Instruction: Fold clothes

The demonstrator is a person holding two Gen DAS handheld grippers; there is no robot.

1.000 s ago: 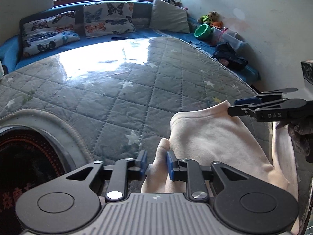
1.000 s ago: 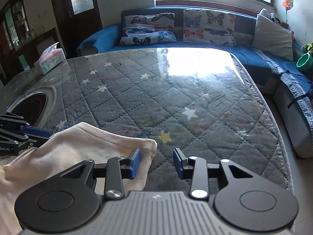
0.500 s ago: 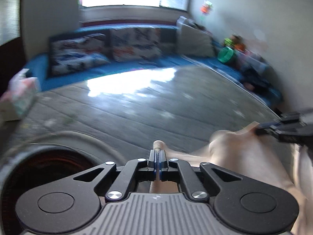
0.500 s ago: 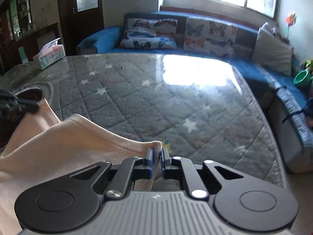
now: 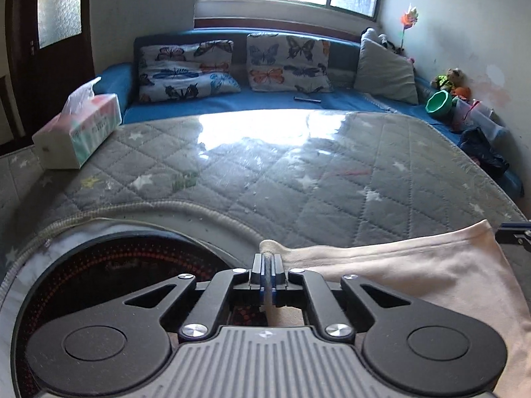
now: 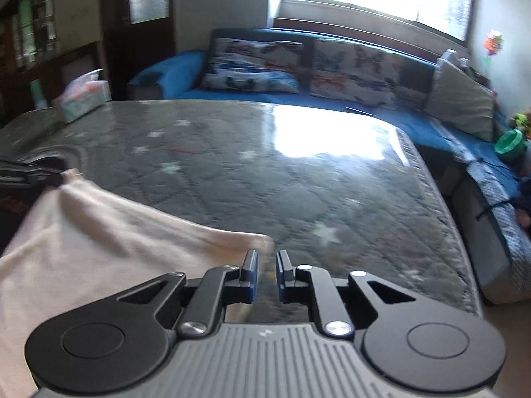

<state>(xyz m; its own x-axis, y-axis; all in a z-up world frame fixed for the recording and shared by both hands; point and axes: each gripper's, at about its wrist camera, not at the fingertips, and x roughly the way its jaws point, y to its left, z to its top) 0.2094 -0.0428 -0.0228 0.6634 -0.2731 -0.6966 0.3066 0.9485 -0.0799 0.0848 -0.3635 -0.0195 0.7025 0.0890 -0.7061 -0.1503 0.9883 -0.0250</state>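
I have the left gripper [image 5: 267, 273] pinched fully together on a corner of the pale cream knit garment [image 5: 415, 275], with a small nub of cloth poking out past the blue pads. The rest of the cloth stretches rightward across the grey quilted star-patterned table cover [image 5: 298, 179] under its glossy clear sheet, toward the right gripper [image 6: 265, 277]. That one worries me: its jaws have just been opening a little, a narrow gap now shows between the pads, and the other corner of the garment lies at and just left of the left pad. The view is blurred, so I cannot tell whether any fabric is actually clamped; it looks loose to me. If I pull the two hands apart to spread the cloth now, the right corner could slide out and the garment would swing or bunch toward my left side. The left hold is also only a small bite at the very edge, so a sharp tug might strip it. The dark round cooktop inset [image 5: 109, 275] sits under my left hand; slack cloth could drape onto it.
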